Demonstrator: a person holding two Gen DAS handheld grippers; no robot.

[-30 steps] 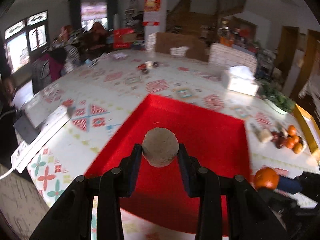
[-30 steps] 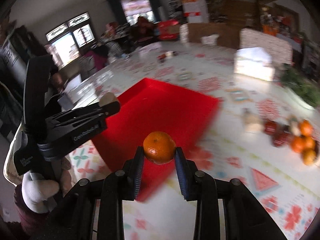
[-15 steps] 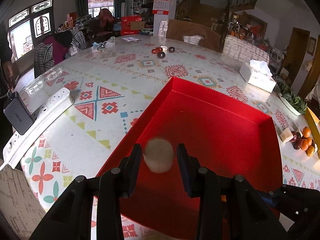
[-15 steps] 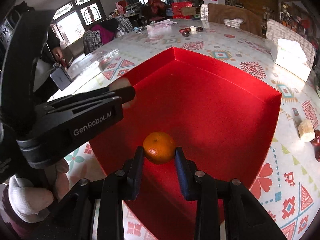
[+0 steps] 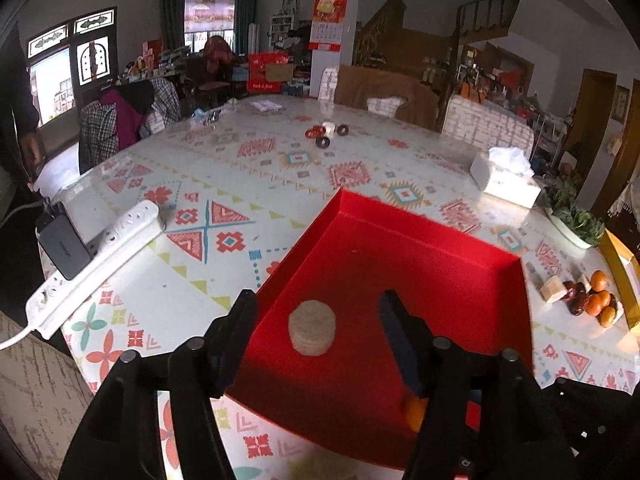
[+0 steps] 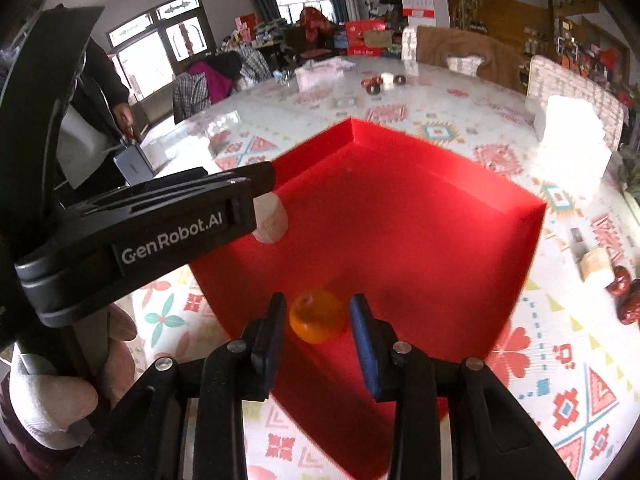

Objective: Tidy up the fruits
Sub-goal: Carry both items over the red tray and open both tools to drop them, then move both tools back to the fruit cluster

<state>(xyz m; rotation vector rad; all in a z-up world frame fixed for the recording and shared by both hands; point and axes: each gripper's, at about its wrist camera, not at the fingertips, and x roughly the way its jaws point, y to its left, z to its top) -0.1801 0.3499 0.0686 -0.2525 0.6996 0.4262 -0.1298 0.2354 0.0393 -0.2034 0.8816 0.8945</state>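
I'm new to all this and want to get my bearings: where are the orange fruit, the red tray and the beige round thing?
orange fruit [image 6: 317, 316], right wrist view, middle of its peel.
red tray [image 5: 420, 228], left wrist view, far wall.
beige round thing [image 5: 312, 326], left wrist view, flat top.

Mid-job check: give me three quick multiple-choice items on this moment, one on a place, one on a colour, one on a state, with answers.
1. Where does the tan round cake lie?
A. in the red tray
B. on the power strip
C. on the tissue box

2. What colour is the fruit between the right gripper's fingers?
A. green
B. orange
C. purple

3. How does the left gripper stand?
A. clamped on the cake
B. opening, clear of it
C. out of view

Answers:
1 A: the cake rests on the red tray.
2 B: the mandarin at the right gripper is orange.
3 B: the left gripper pads stand apart from the cake.
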